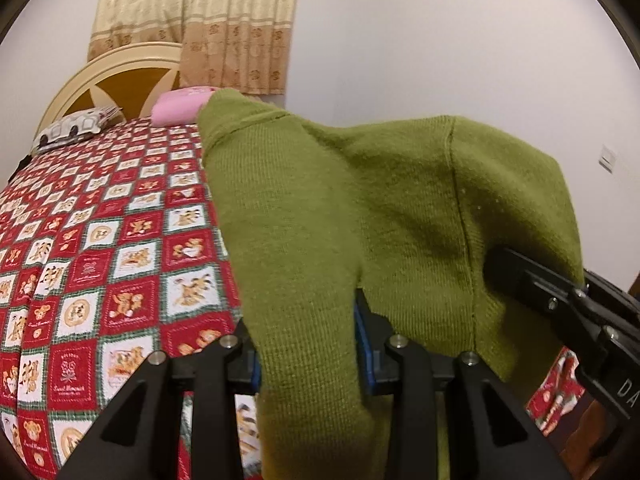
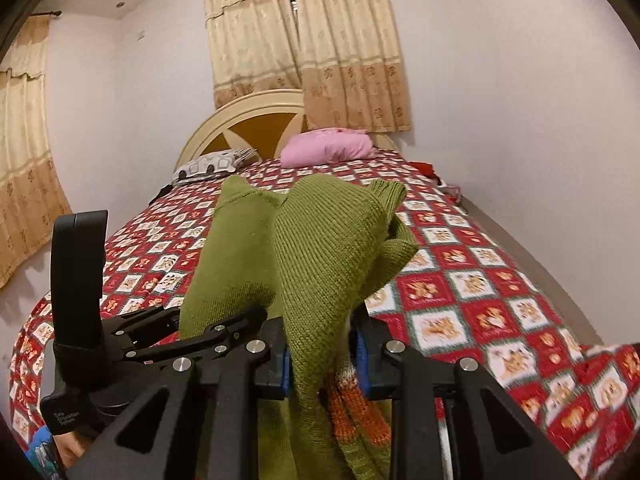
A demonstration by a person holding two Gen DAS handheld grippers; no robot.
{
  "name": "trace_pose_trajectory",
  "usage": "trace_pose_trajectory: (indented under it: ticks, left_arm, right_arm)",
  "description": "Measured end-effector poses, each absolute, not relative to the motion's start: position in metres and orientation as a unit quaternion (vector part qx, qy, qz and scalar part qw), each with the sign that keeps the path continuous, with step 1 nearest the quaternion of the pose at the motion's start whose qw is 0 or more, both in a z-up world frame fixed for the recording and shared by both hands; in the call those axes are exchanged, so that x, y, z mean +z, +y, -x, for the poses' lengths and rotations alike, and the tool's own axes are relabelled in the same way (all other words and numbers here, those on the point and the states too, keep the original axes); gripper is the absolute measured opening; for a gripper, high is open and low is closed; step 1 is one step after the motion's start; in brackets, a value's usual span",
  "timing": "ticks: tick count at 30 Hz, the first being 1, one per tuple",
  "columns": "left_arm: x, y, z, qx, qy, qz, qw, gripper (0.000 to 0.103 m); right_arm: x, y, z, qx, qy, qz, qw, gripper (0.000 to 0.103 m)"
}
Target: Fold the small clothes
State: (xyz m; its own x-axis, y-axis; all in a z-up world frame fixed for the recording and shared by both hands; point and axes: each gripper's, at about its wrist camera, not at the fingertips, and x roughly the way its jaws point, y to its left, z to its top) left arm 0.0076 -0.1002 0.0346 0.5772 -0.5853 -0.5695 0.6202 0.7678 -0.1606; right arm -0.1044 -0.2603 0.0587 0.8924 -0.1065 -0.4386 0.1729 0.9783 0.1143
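A small green knit sweater hangs in the air above the bed, held by both grippers. My left gripper is shut on a fold of it. My right gripper is shut on another part of the sweater, where an orange and white patterned band shows below the jaws. The right gripper's body shows at the right of the left wrist view, and the left gripper shows at the left of the right wrist view. The fingertips are hidden by the cloth.
A bed with a red and white teddy-bear quilt lies below. A pink pillow and a patterned pillow lie by the cream headboard. Curtains hang behind. A white wall runs along the bed's right side.
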Motion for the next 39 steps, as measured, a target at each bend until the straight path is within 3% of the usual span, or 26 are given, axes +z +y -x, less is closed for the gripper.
trace_pose_trajectory:
  ticks: [20,39]
  left_arm:
    - [0.025,-0.180,0.043,-0.372,0.306,-0.090,0.872,0.037]
    - [-0.023,-0.275,0.030,-0.347,0.340,-0.154,0.860,0.036]
  right_arm:
    - [0.039,-0.322,0.177,-0.142,0.211,-0.113,0.960,0.024]
    - [-0.017,-0.402,0.148,-0.180,0.248,-0.145,0.941,0.024]
